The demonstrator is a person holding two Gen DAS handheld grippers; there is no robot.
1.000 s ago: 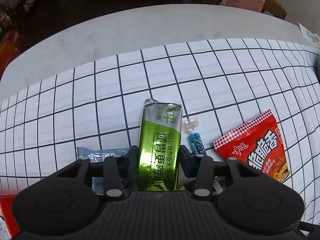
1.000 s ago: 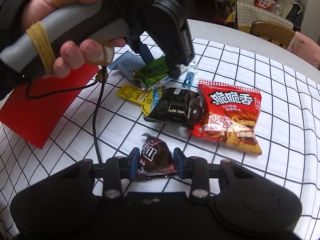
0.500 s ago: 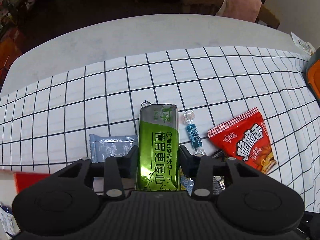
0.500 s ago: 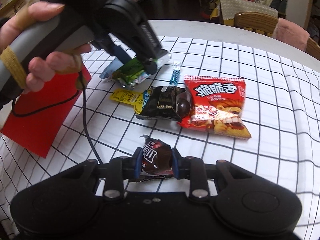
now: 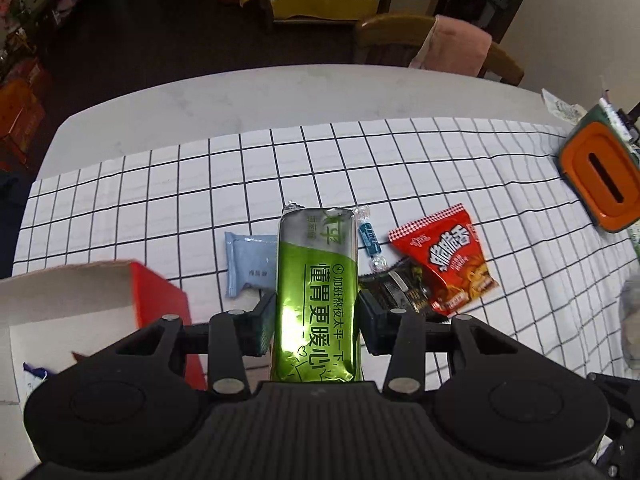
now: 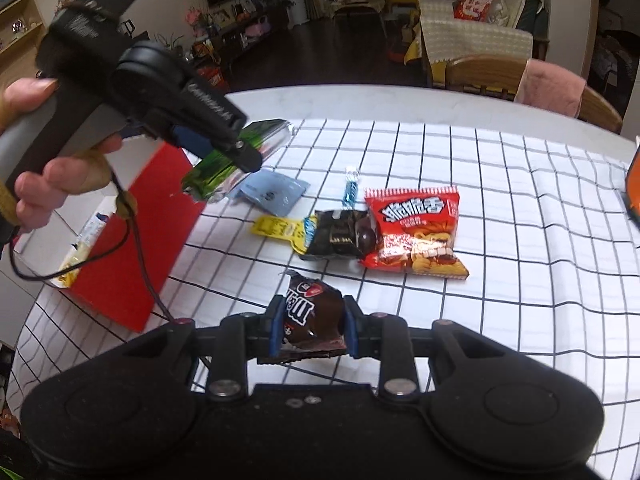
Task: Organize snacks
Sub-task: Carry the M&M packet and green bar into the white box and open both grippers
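Comparing with the frames a second ago, you find both grippers higher above the table: the checked cloth [image 5: 400,168] sits farther below, and the red box [image 5: 160,300] with its white interior is now in the left wrist view.

Your left gripper [image 5: 316,328] stays clamped on the green foil packet [image 5: 316,292], its pads pressing the packet's long sides. Your right gripper [image 6: 310,326] is clamped on the brown chocolate packet [image 6: 310,312] — its jaws have just been closing, and the packet, earlier on the cloth, is now clear of it.

Only the right wrist view shows your left hand [image 6: 52,168] on the grey handle, the yellow sachet [image 6: 280,228] and wrapped items inside the red box. Only the left wrist view shows the whole orange-lidded container [image 5: 600,176] with a slot in its top.

On the cloth lie a pale blue matte sachet [image 5: 248,264], a twist-wrapped blue candy [image 5: 370,238], a glossy black packet [image 6: 344,236] and a red crisp bag [image 6: 416,232] with a sawtooth edge — the black packet touches the red bag. The green packet is a long rectangle of mirror-bright foil.
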